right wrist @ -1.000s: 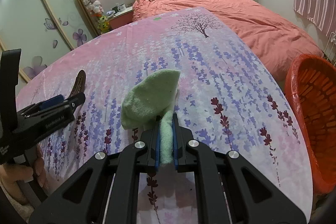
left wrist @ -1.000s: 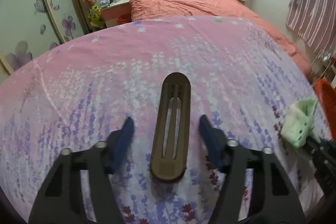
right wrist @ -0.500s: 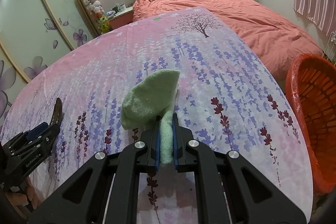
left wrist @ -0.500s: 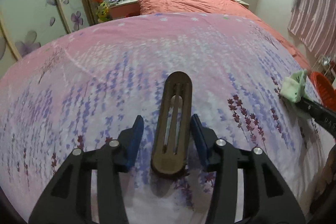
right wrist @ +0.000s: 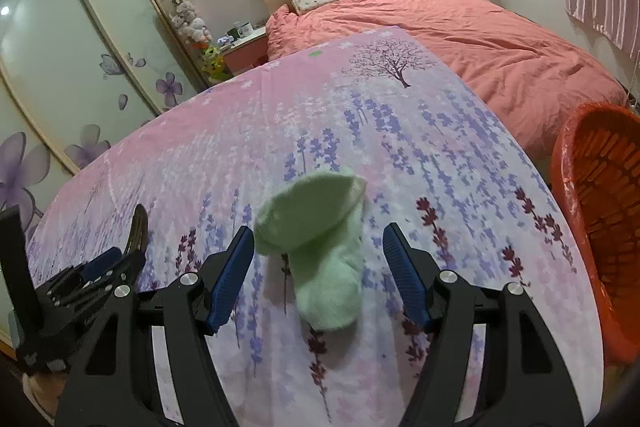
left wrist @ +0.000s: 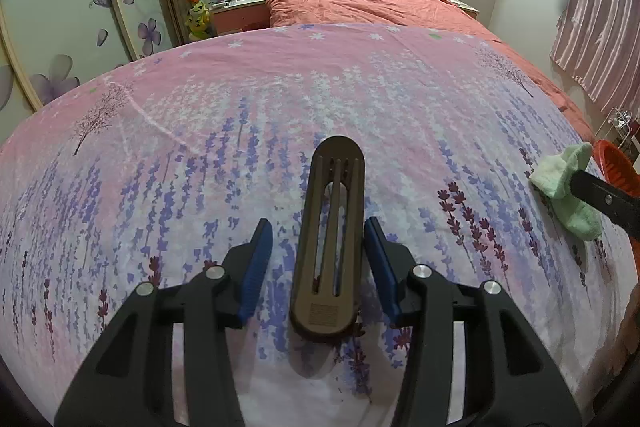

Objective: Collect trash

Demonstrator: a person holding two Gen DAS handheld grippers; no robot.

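A long brown slotted clip (left wrist: 328, 247) lies flat on the floral bedspread (left wrist: 280, 115). My left gripper (left wrist: 318, 223) straddles it, open, its blue pads standing off either side without pressing. In the right wrist view the clip (right wrist: 138, 231) shows edge-on at the left, by the left gripper (right wrist: 100, 267). A pale green sock (right wrist: 320, 251), slightly blurred, sits on the bedspread between the fingers of my right gripper (right wrist: 318, 229). Its jaws are opening and the pads are clear of the sock. The left wrist view has the sock (left wrist: 568, 187) at the far right.
An orange slatted basket (right wrist: 600, 227) stands off the bedspread's right edge; its rim (left wrist: 616, 167) peeks in at the right. Beyond lie a salmon duvet (right wrist: 460, 39) with pillows, a nightstand with cups and toys, and a sliding wardrobe (right wrist: 60, 59) on the left.
My right gripper went from shut on the green sock to wide apart, and the sock dropped between its fingers. The left gripper shifted sideways early, then held still over the clip.
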